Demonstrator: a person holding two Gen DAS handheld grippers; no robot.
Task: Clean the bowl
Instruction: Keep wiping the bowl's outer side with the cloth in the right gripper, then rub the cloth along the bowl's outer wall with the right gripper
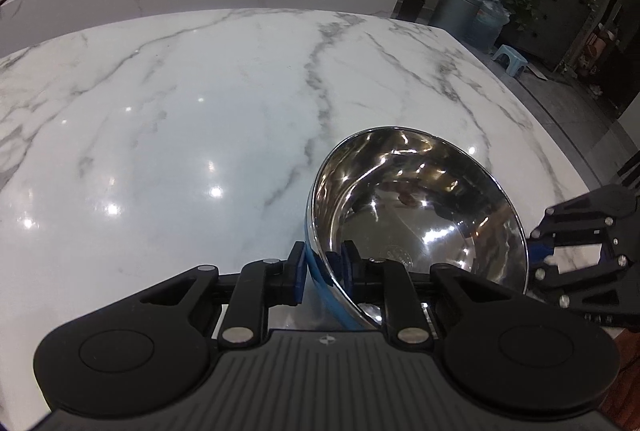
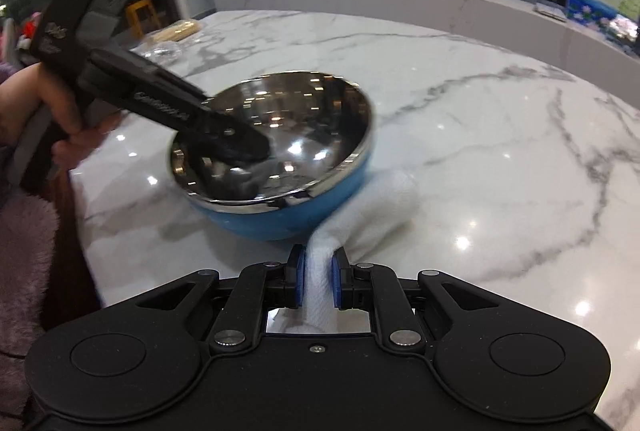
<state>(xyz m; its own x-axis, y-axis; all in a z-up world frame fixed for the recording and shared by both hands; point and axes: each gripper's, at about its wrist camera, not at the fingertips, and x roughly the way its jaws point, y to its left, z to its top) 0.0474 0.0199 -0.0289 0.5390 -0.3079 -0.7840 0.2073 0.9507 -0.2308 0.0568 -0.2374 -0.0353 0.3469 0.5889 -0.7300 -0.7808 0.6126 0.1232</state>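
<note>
The left gripper [image 1: 322,273] clamps the rim of the tilted bowl [image 1: 420,199] near the marble table's [image 1: 180,111] near edge. The right gripper [image 2: 319,277] pinches a white cloth [image 2: 372,215] just beside the bowl.

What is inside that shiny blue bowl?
The bowl holds only reflections and one finger of the left gripper, which clamps its rim. The right wrist view shows the gripper covering part of its floor.

Left gripper [image 1: 322,277] jaws clamped, angled down, right gripper [image 2: 318,281] jaws pinched shut
</note>
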